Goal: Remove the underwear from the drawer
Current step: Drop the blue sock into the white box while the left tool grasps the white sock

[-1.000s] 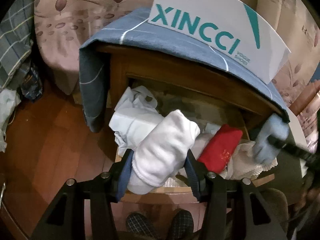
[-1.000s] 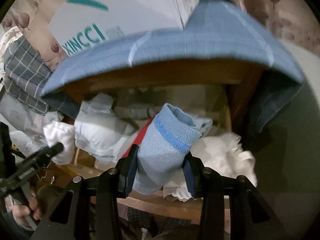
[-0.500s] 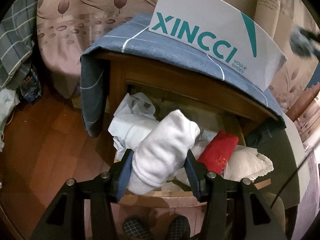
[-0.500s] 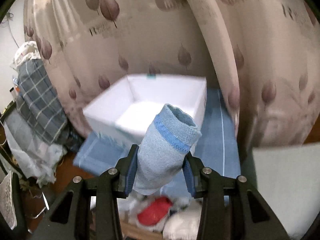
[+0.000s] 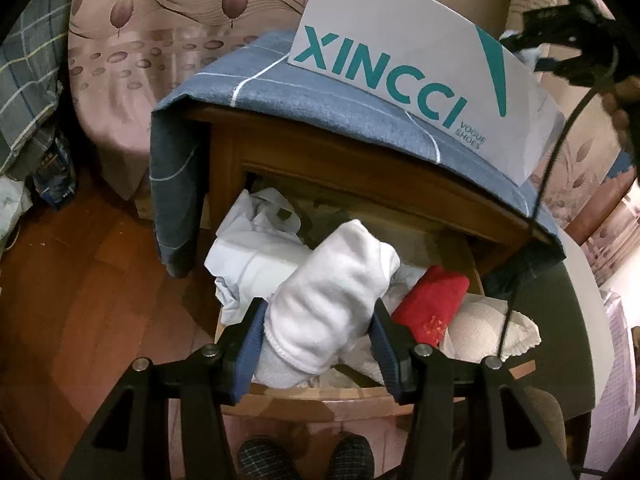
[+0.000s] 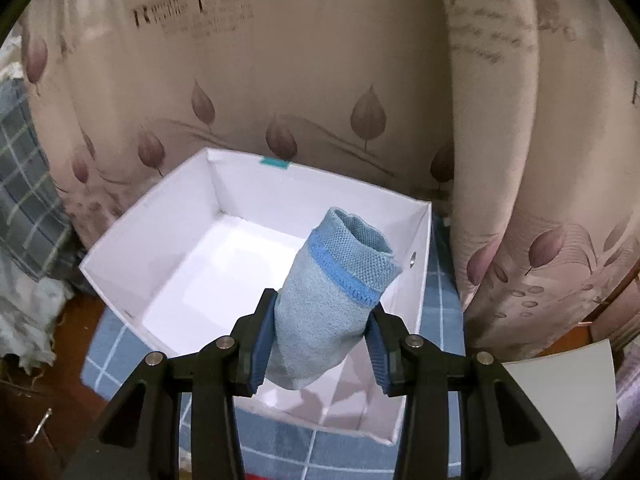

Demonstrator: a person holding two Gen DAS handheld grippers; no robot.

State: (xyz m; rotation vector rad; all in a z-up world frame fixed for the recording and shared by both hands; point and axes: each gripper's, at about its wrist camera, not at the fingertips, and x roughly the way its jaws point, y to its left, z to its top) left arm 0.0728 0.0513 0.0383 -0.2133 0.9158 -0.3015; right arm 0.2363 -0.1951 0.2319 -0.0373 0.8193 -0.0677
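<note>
Right gripper (image 6: pixel 320 344) clamps blue roll (image 6: pixel 332 300) pointing to 1 o'clock over box (image 6: pixel 132 240); left gripper (image 5: pixel 316 344) clamps white roll (image 5: pixel 332 300) above drawer (image 5: pixel 360 394).

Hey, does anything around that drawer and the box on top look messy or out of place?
The open drawer is untidy: crumpled white cloths, a red roll and a white towel bulging over its front edge. The blue cloth hangs off one side of the cabinet. The white box holds nothing.
</note>
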